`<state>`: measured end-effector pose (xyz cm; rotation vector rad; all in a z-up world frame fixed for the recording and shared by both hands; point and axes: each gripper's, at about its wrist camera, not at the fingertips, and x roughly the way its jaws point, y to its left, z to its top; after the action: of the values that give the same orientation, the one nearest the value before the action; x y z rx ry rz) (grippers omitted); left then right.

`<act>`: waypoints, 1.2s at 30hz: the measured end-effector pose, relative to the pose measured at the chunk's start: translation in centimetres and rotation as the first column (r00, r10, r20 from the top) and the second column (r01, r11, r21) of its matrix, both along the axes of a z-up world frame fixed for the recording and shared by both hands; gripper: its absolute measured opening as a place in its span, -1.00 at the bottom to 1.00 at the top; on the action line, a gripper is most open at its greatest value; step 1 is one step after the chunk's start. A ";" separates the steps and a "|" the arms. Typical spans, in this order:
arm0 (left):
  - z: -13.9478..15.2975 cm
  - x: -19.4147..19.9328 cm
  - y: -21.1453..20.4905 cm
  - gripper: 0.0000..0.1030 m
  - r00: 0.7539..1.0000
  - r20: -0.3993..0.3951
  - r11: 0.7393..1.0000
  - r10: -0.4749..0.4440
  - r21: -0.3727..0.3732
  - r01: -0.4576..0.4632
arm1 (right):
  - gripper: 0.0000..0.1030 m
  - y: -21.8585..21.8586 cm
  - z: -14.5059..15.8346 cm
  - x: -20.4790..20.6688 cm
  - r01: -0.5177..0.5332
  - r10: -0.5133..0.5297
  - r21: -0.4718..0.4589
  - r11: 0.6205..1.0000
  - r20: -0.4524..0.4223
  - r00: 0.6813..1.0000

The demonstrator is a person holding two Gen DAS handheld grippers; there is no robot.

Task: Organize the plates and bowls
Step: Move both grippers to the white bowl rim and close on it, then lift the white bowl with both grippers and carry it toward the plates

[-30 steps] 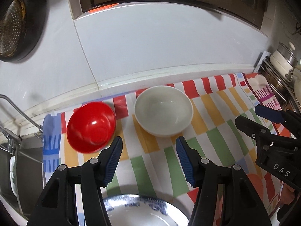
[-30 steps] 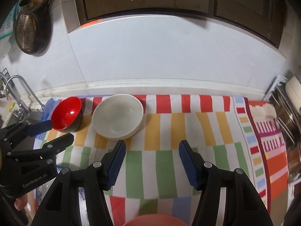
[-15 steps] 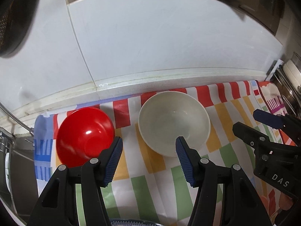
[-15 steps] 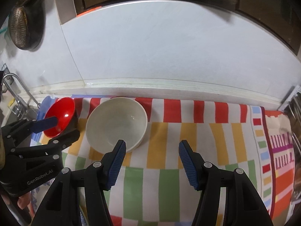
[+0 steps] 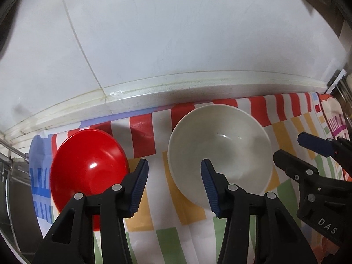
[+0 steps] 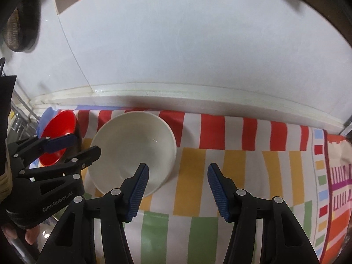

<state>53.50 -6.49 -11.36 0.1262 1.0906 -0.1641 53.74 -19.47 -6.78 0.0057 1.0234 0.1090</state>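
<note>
A red bowl (image 5: 88,165) and a larger white bowl (image 5: 222,145) stand side by side on a striped cloth (image 5: 151,211) near the wall. My left gripper (image 5: 173,171) is open and empty, its fingertips over the gap between the two bowls, the right pad over the white bowl's near rim. My right gripper (image 6: 178,176) is open and empty, its left pad over the white bowl's (image 6: 134,149) right near rim. The red bowl (image 6: 58,136) shows partly behind the left gripper (image 6: 74,147) in the right wrist view. The right gripper (image 5: 294,151) shows at the right of the left wrist view.
A white tiled wall (image 5: 176,44) with a raised ledge (image 5: 176,85) runs behind the cloth. A sink edge and tap pipe (image 5: 13,154) lie at the left. A dish rack (image 5: 343,88) stands at the far right. A strainer (image 6: 19,28) hangs on the wall at upper left.
Both grippers have moved forward and lower toward the bowls, which now look larger. The blue-patterned plate at the left view's bottom edge has dropped out of view. Both jaws stay open.
</note>
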 end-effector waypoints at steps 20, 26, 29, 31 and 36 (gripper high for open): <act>-3.6 3.2 -1.9 -0.55 0.997 -0.067 0.996 -0.034 0.075 0.039 | -0.38 -0.1 -4.0 2.4 0.010 0.003 0.082 0.997 -0.153 0.988; -3.7 3.3 -2.6 -0.60 0.997 -0.061 0.993 -0.036 0.110 0.043 | -0.63 0.6 -4.2 2.9 0.008 0.009 0.094 0.996 -0.181 0.983; -3.7 3.3 -2.6 -0.61 0.997 -0.065 0.994 -0.029 0.108 0.036 | -0.65 0.8 -4.0 3.0 0.021 -0.005 0.087 0.996 -0.179 0.984; -3.5 3.3 -2.6 -0.61 0.998 -0.065 0.994 -0.027 0.102 0.033 | -0.65 0.9 -3.9 3.1 0.026 -0.010 0.089 0.996 -0.179 0.984; -2.0 2.6 -2.6 -0.61 0.999 -0.046 0.996 -0.026 0.086 0.030 | -0.65 0.9 -2.9 2.6 0.027 -0.012 0.086 0.996 -0.170 0.985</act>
<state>56.10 -9.12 -13.38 0.2165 1.1417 -0.1451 56.35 -18.53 -9.65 0.1066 1.1877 0.1376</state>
